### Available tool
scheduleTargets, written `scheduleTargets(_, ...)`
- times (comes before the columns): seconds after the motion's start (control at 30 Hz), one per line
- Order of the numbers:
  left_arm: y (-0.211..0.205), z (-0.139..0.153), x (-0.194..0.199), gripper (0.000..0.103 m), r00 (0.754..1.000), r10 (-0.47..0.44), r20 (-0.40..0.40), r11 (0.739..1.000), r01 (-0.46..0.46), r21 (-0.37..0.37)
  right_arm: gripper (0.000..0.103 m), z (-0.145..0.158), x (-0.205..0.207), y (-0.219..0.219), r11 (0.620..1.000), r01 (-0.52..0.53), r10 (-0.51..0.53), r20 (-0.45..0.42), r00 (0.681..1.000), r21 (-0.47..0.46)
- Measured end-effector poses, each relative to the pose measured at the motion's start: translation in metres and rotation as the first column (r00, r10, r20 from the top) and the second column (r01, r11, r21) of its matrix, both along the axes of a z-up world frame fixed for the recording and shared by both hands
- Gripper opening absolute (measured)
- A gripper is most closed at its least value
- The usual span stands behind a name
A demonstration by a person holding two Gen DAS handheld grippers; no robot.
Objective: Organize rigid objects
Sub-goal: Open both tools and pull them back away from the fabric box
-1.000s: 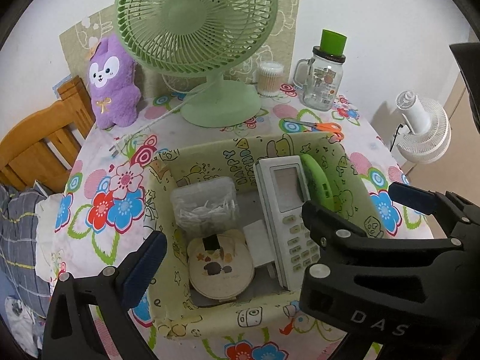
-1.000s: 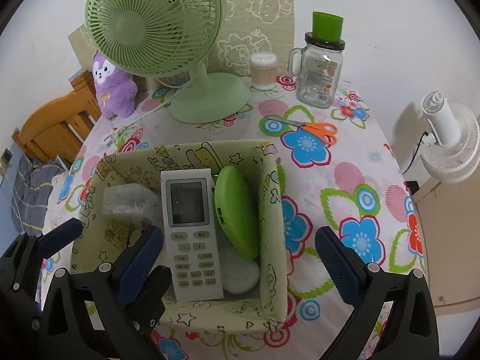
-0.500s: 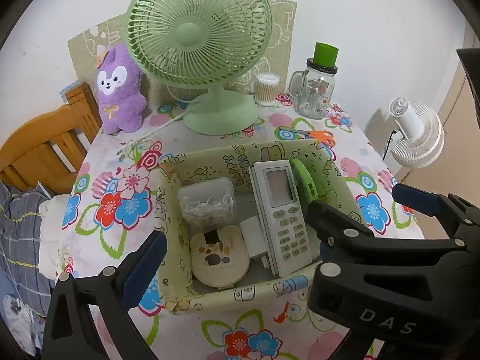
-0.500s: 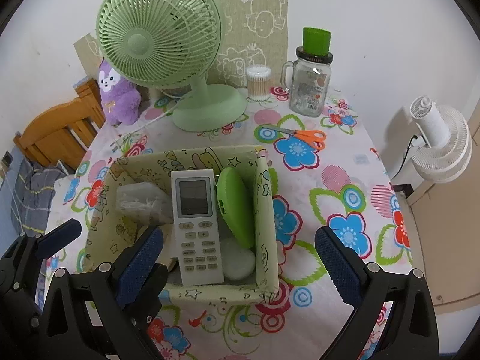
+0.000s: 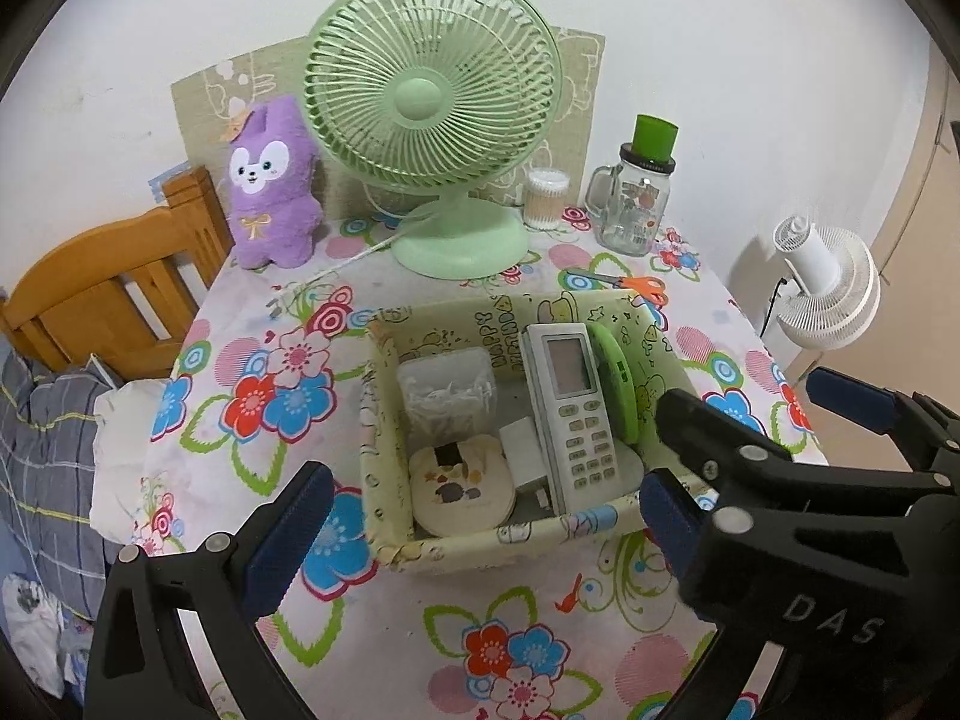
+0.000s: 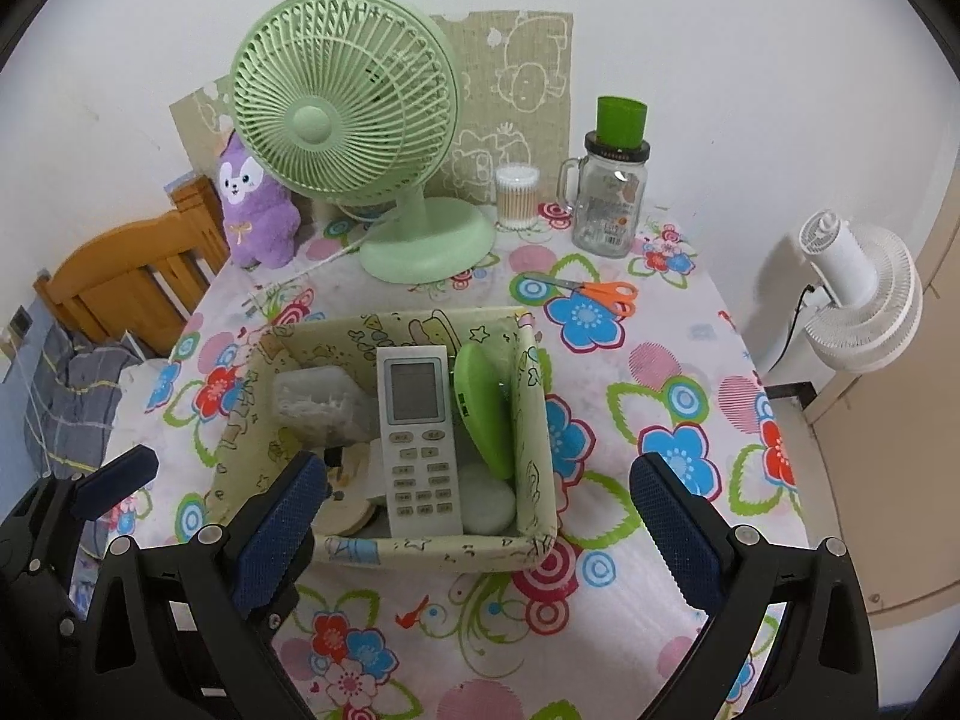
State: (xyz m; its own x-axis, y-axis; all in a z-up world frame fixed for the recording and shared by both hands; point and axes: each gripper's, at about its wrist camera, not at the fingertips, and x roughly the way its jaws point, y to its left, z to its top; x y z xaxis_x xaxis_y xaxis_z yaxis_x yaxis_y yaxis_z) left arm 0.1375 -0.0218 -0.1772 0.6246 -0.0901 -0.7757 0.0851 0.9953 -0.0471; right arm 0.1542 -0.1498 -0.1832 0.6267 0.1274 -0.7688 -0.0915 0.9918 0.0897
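Note:
A cartoon-print fabric box [image 5: 498,540] [image 6: 432,549] sits mid-table. Inside it lie a white remote [image 5: 570,408] [image 6: 420,438], a green oval case [image 5: 612,384] [image 6: 483,414] on edge against the right wall, a clear plastic box [image 5: 447,396] [image 6: 318,402], a round beige tin [image 5: 462,492] and a white round piece [image 6: 489,504]. My left gripper [image 5: 477,531] is open, held back from the box's near wall, holding nothing. Beside it, my right gripper [image 6: 480,525] is also open and empty, in front of the box.
At the table's back stand a green fan [image 5: 432,90], a purple plush [image 5: 273,180], a cotton-swab tub [image 5: 546,195] and a glass jar [image 5: 639,204] with a green cup on top. Orange scissors [image 5: 630,282] lie behind the box. A white fan [image 5: 828,294] stands off the right edge, a wooden chair [image 5: 102,294] at left.
Both grippers have drawn back from the box, so it looks smaller and more tablecloth shows in front. The box's contents have not moved.

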Motion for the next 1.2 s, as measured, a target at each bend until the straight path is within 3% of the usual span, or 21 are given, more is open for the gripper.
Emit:
scheduleTargets(1.0,0.050,0.061,-0.063,0.103,0.996,0.047,0.080,0.999,-0.046,-0.007,0.102,0.062,-0.087,-0.013,0.987,0.162,-0.162,0.115,0.980,0.015)
scheduleTargets(1.2,0.052,0.083,-0.075,0.103,0.990,0.101,0.098,0.995,-0.099,-0.027,0.102,0.082,-0.101,-0.022,0.992,0.126,-0.125,0.142,0.982,0.001)
